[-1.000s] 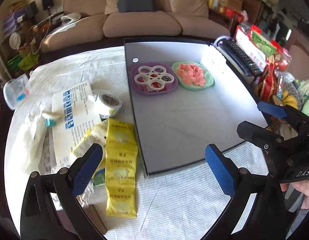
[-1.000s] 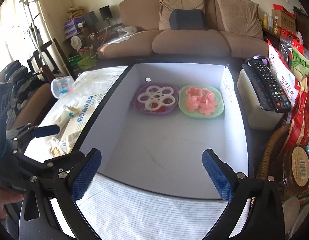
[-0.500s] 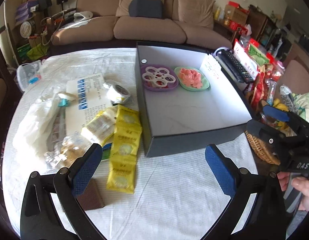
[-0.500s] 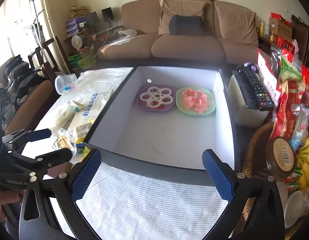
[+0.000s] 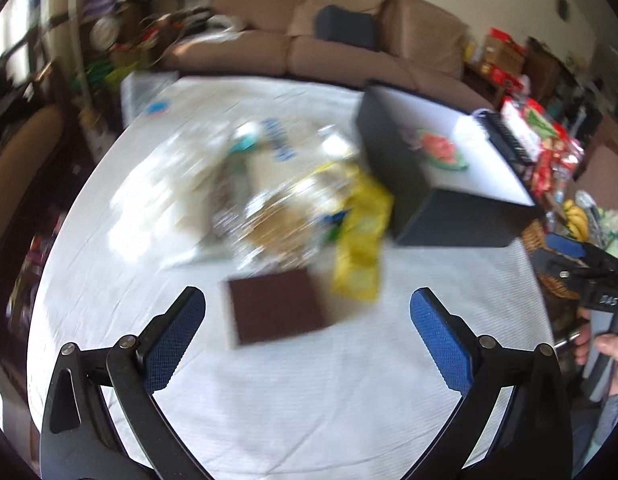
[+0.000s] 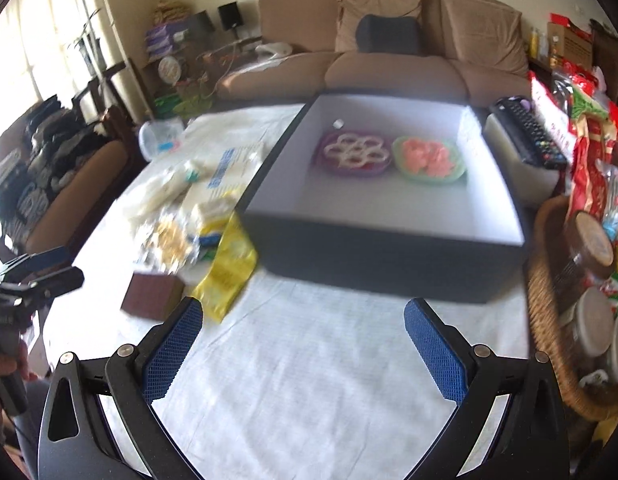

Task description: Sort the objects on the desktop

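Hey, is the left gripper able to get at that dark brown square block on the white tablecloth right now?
Probably yes. The left gripper is open and the dark brown square block lies just ahead, nothing between them; the yellow packet sits beside it.

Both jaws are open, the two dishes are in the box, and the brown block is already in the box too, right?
Not quite: the brown block lies on the white tablecloth outside the box, as the right wrist view shows. Both jaws are open, and the two dishes are in the box.
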The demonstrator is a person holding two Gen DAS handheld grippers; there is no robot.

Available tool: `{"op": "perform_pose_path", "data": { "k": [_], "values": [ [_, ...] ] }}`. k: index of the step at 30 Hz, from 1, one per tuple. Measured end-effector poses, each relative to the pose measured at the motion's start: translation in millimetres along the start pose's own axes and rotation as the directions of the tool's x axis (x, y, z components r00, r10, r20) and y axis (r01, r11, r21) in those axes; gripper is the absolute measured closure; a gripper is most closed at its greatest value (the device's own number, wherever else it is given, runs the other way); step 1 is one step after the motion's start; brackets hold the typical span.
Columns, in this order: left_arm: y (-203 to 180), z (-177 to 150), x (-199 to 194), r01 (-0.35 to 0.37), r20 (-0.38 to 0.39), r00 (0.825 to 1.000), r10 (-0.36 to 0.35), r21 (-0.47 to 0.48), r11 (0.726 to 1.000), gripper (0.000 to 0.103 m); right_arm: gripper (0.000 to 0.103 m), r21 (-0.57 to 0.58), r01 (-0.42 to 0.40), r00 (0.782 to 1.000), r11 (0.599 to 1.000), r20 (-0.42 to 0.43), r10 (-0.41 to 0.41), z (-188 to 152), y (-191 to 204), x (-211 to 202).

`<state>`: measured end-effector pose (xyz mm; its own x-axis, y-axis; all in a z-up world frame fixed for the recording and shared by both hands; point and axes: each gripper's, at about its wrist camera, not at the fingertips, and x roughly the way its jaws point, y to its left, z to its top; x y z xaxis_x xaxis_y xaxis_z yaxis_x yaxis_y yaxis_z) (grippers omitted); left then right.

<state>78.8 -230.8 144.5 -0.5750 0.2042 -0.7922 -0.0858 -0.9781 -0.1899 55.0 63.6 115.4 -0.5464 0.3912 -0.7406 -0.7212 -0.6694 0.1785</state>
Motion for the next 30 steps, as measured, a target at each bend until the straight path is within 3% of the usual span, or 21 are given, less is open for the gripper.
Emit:
{"op": "perform_pose_path", "data": {
  "k": [6,11,13,18,23,30],
  "values": [
    [63.1,-32.3,1.6,-0.035,-0.020,0.999,0.033,-0.096,0.995,0.000,0.000,-0.013,-0.021,0.999,1.000,-0.036,0.021,-20.4,33.9,16.0],
    [61.0,-50.7,11.7,-0.041,-0.009,0.999,0.041,-0.088,0.995,0.000,0.000,0.005,-0.031,0.999,1.000,-0.024,0.031,-34.6,53.6,28.0],
    [49.5,-60.7,26.4,-0.057,-0.009,0.998,0.056,-0.073,0.996,0.000,0.000,0.018,0.001,1.000,1.000,-0.026,0.000,-44.4,54.3,37.5],
    [0.5,-80.4,65.8,0.000,-0.051,0.999,-0.001,-0.031,1.000,0.000,0.000,0.059,0.130,0.990,0.990,-0.059,-0.127,-73.3,34.9,67.0],
    [-58.7,-77.8,81.4,0.041,-0.047,0.998,-0.040,0.022,0.999,0.000,0.000,0.135,0.178,0.982,0.975,-0.086,-0.168,-89.7,-10.3,63.9],
    [-138.8,-73.8,112.4,0.044,-0.064,0.997,-0.036,0.127,0.991,0.000,0.000,0.180,0.257,0.966,0.949,-0.084,-0.246,-104.8,-68.1,48.7]
  ]
}}
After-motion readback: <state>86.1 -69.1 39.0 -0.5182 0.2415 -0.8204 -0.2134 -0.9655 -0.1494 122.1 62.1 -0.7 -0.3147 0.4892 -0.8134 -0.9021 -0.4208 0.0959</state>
